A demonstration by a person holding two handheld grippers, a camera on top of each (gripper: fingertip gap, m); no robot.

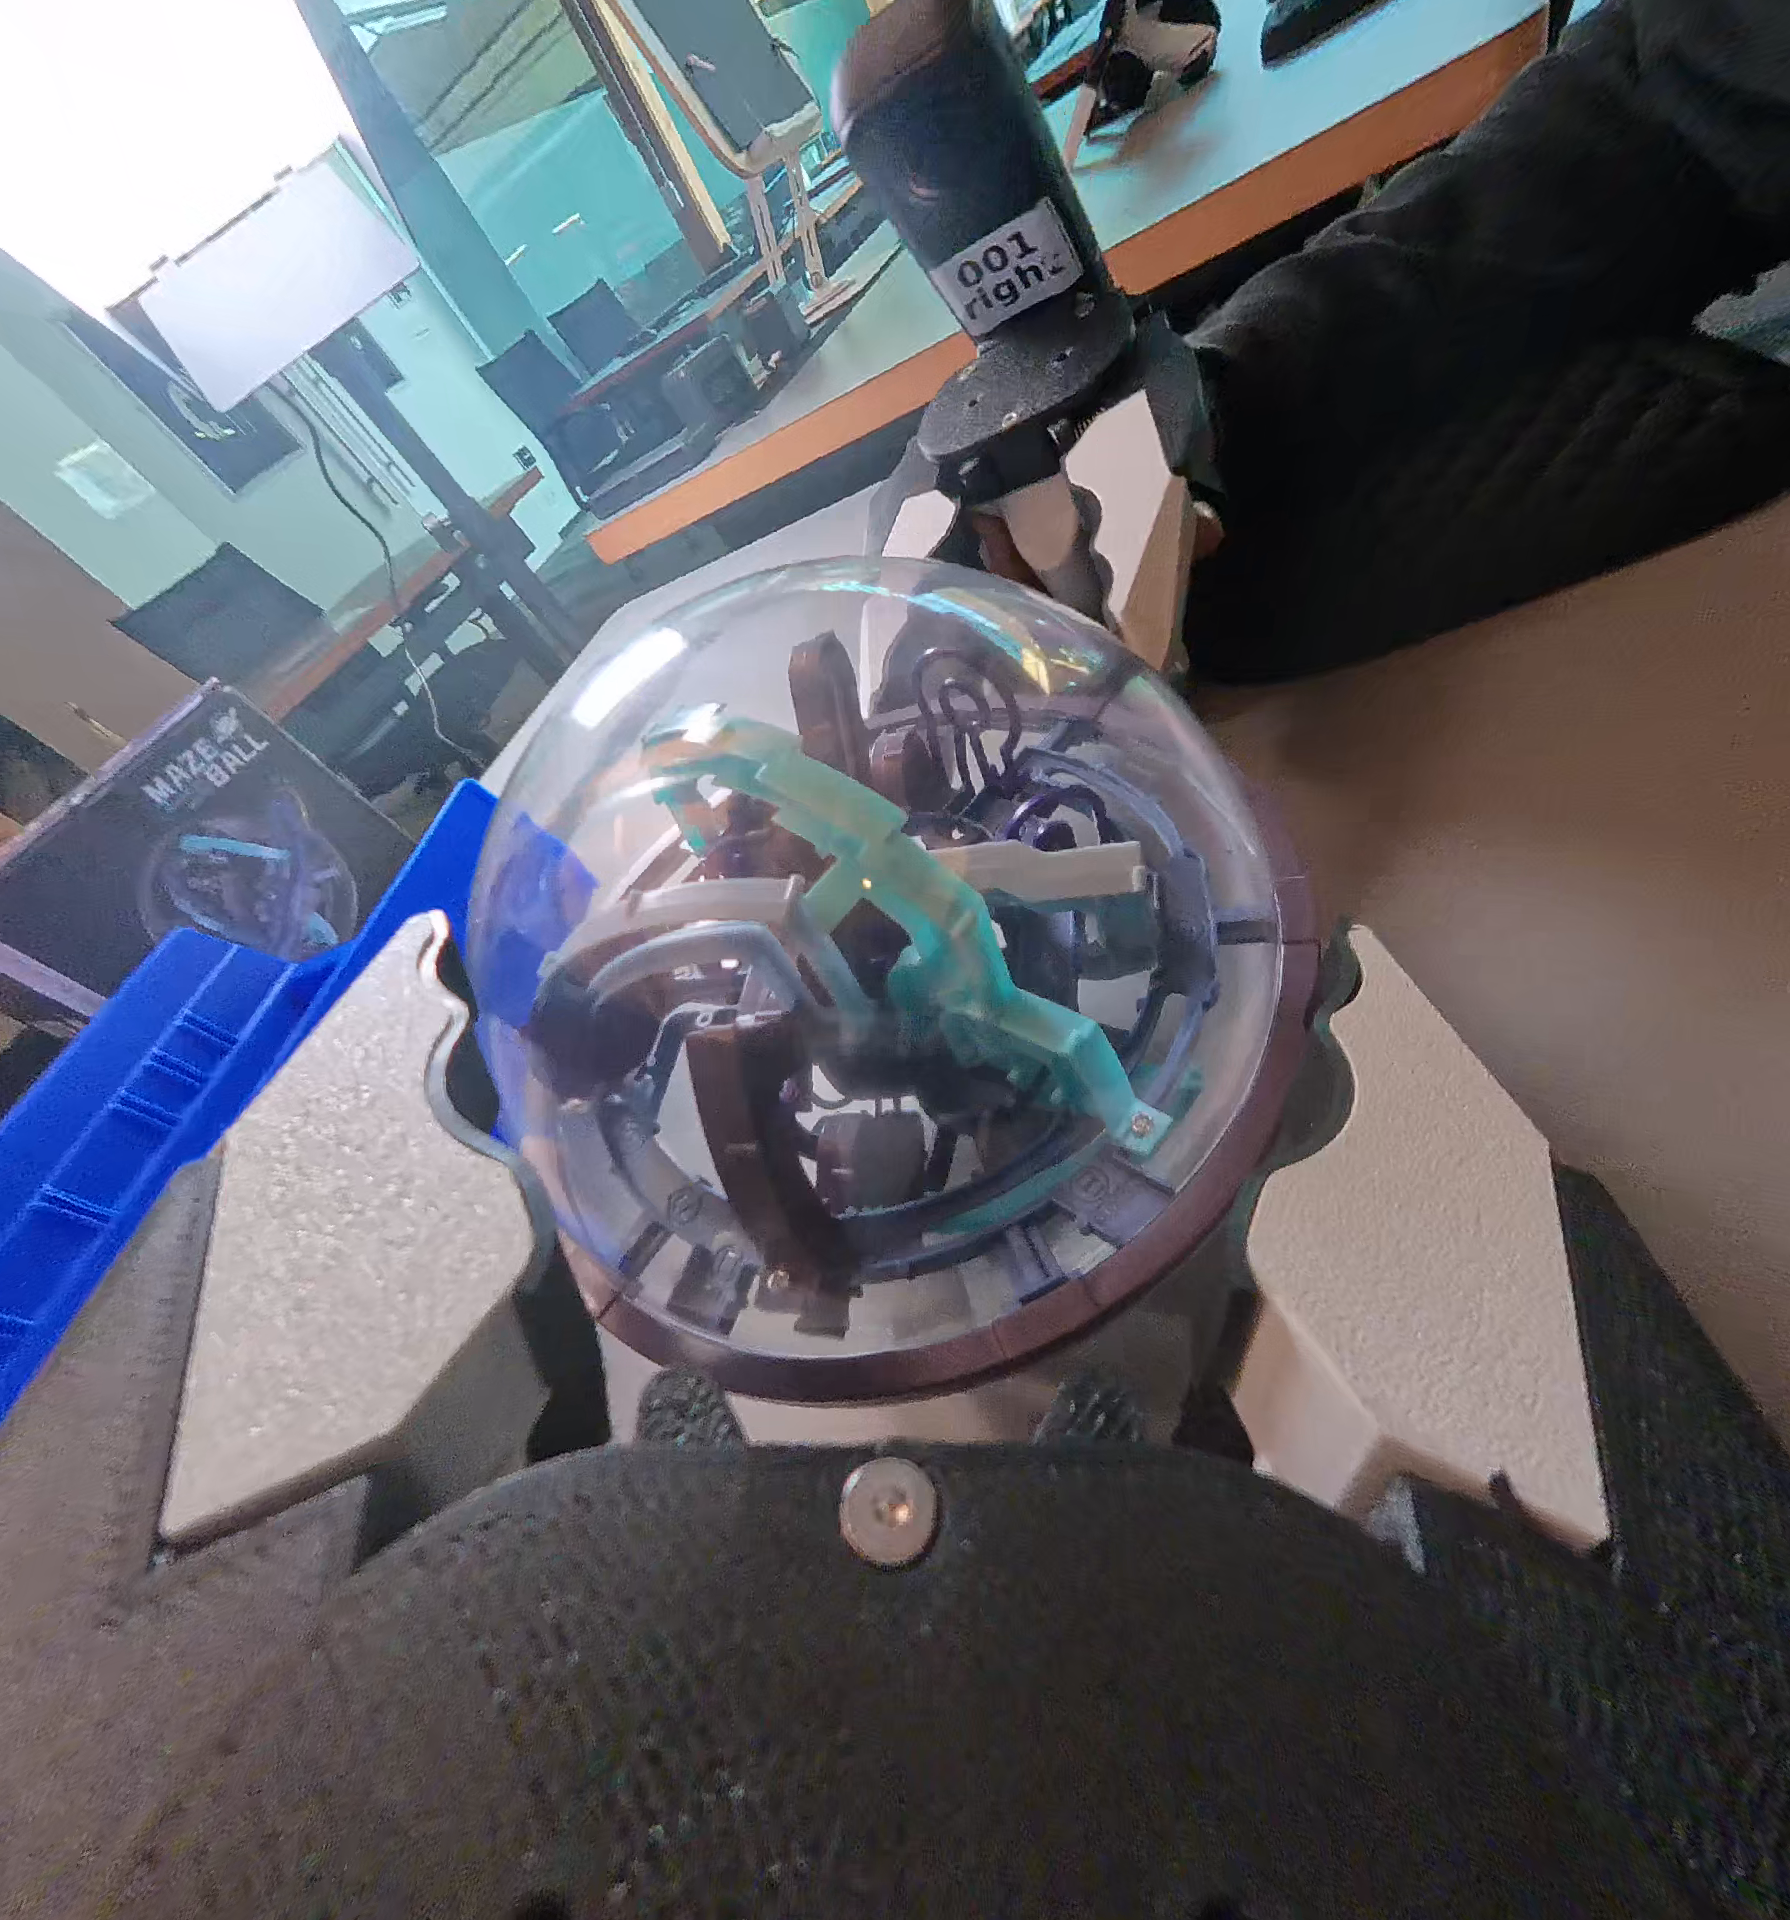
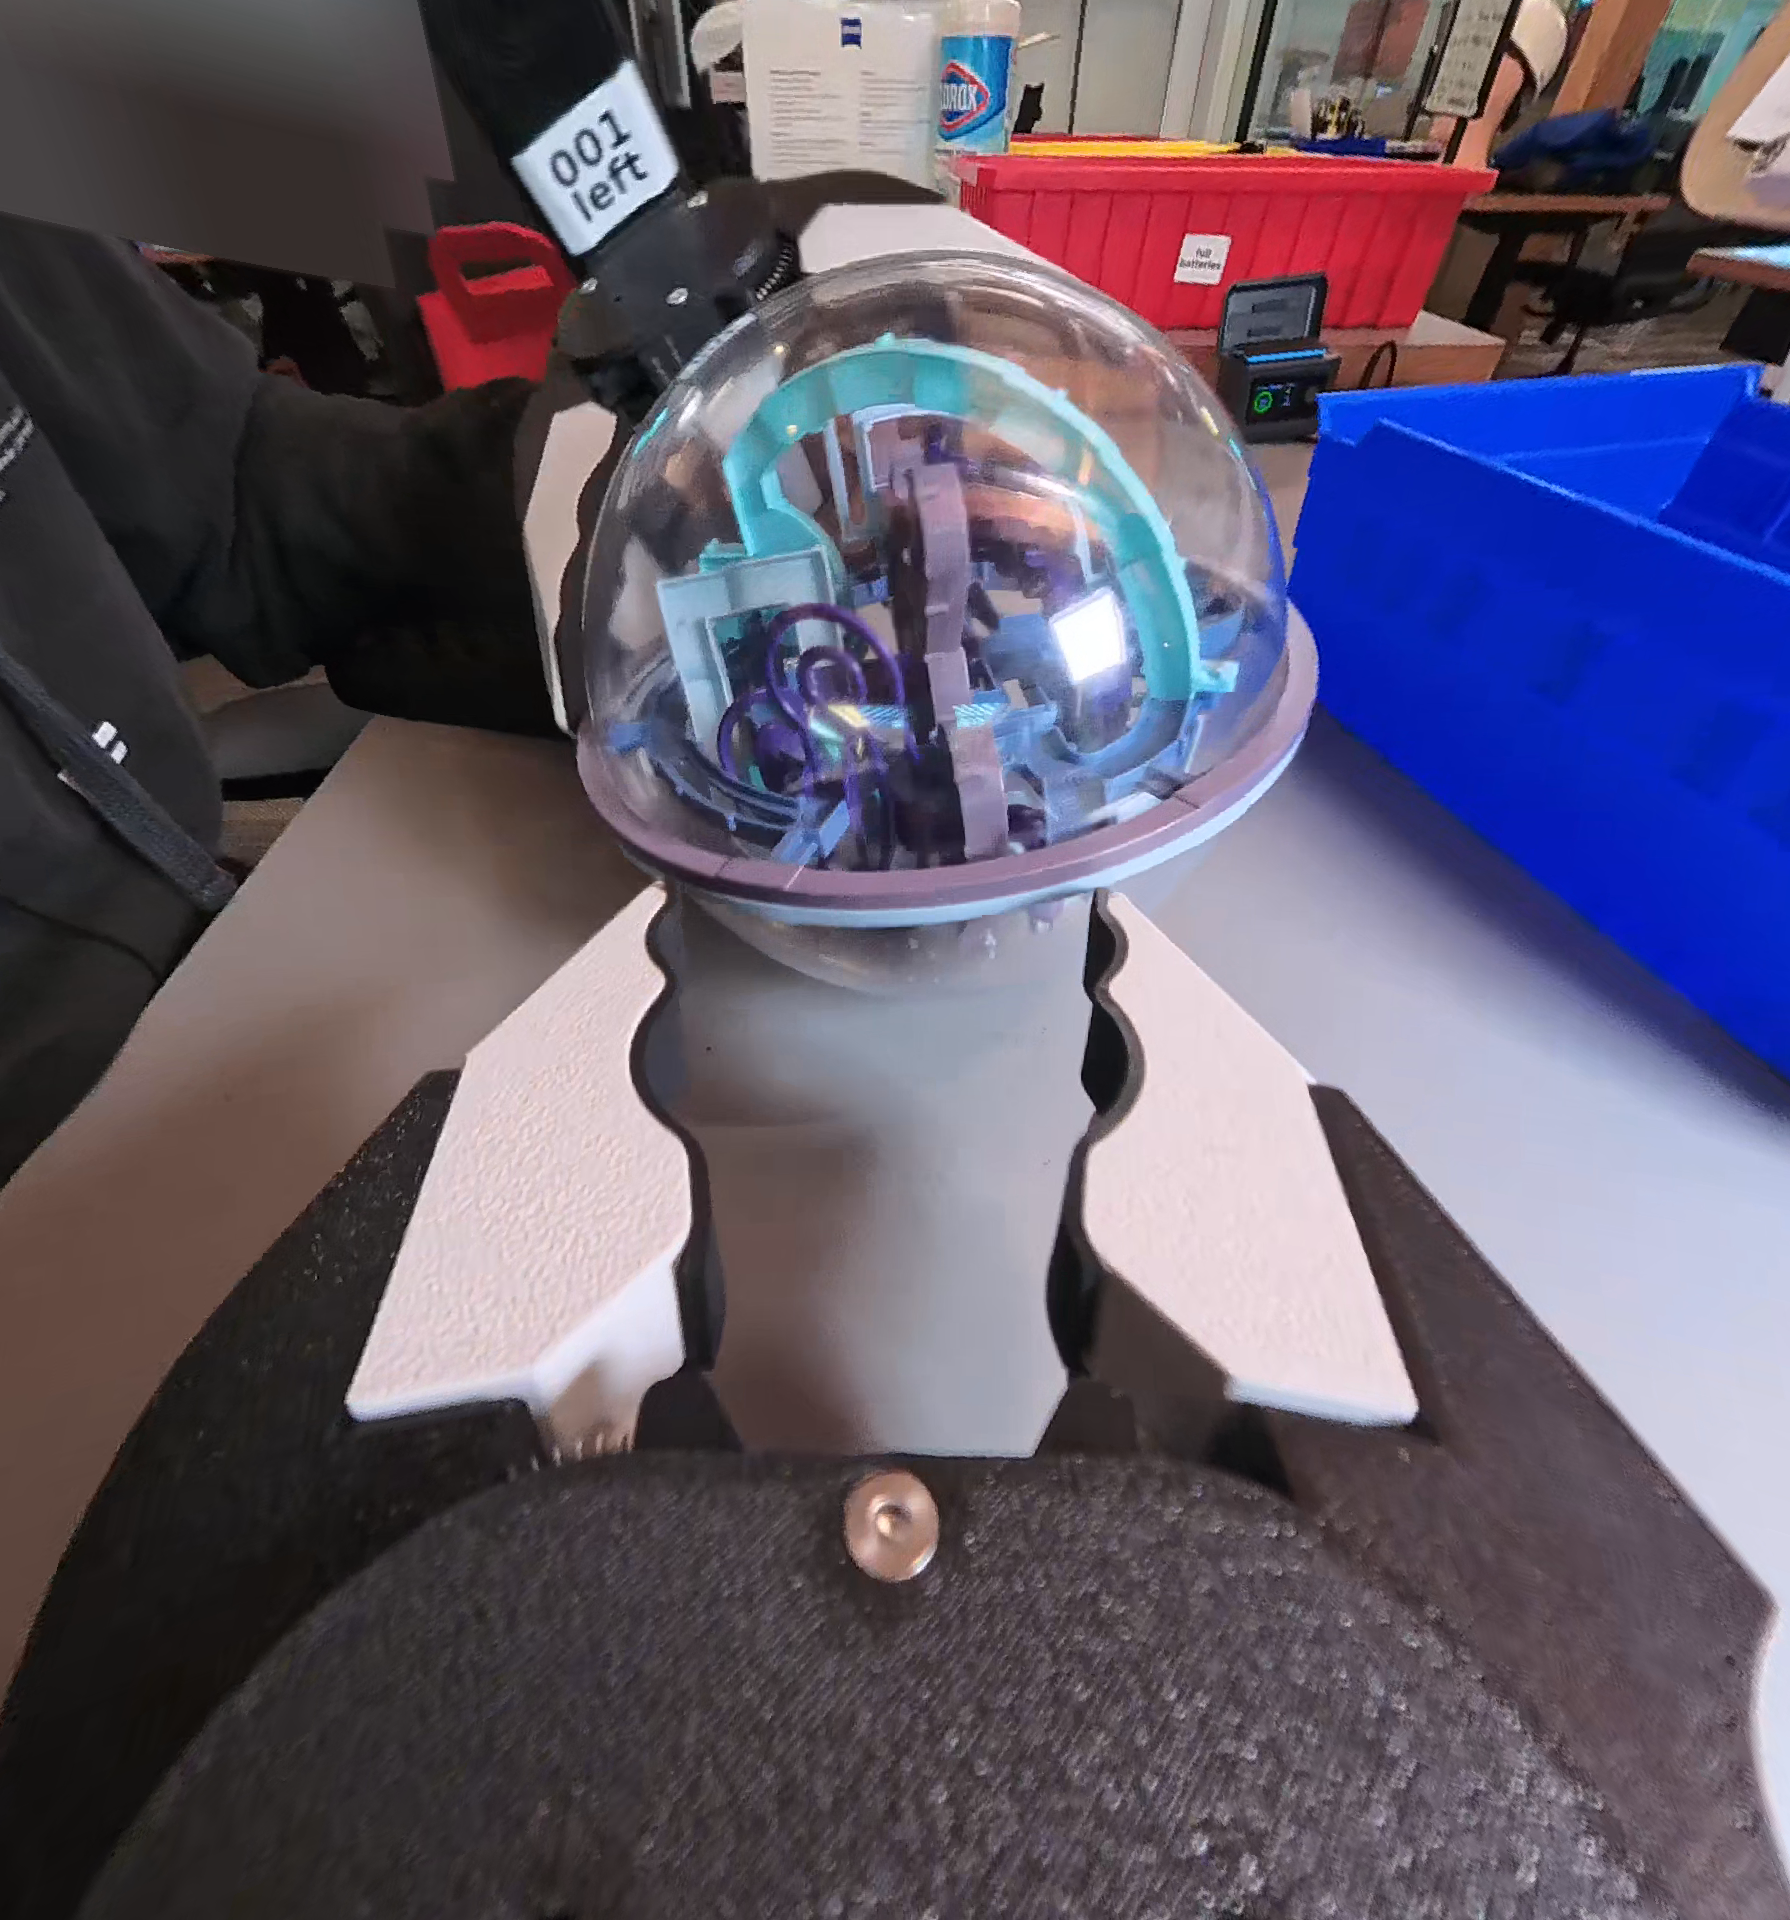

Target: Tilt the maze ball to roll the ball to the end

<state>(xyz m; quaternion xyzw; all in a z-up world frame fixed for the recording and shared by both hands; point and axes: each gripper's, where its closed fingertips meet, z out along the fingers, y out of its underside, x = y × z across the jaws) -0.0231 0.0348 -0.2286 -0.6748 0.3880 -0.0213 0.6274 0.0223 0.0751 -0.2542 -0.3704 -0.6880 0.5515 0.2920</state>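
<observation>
Grey tabletop point(image 2: 1390, 1039) carries one clear plastic maze ball point(image 2: 922, 623), wedged between the left gripper point(image 1: 891, 997), spread wide on its sides, and right gripper point(image 2: 875, 935) pinching its underside; beyond, two blue plastic bins point(image 2: 1597, 644), one labelled red bin point(image 2: 1213, 229).

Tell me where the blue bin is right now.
The blue bin sits on the table, right of the maze ball in the right wrist view; left of it in the left wrist view.

The maze ball point(image 2: 932, 582) has a clear, glossy plastic shell over matt teal, purple and grey plastic tracks. The gripper fingers point(image 2: 558, 1164) look matt white and faintly grainy; the body behind them is rough black. The blue bin point(image 2: 1556, 665) is smooth plastic. The table point(image 2: 1390, 1039) looks matt.
</observation>
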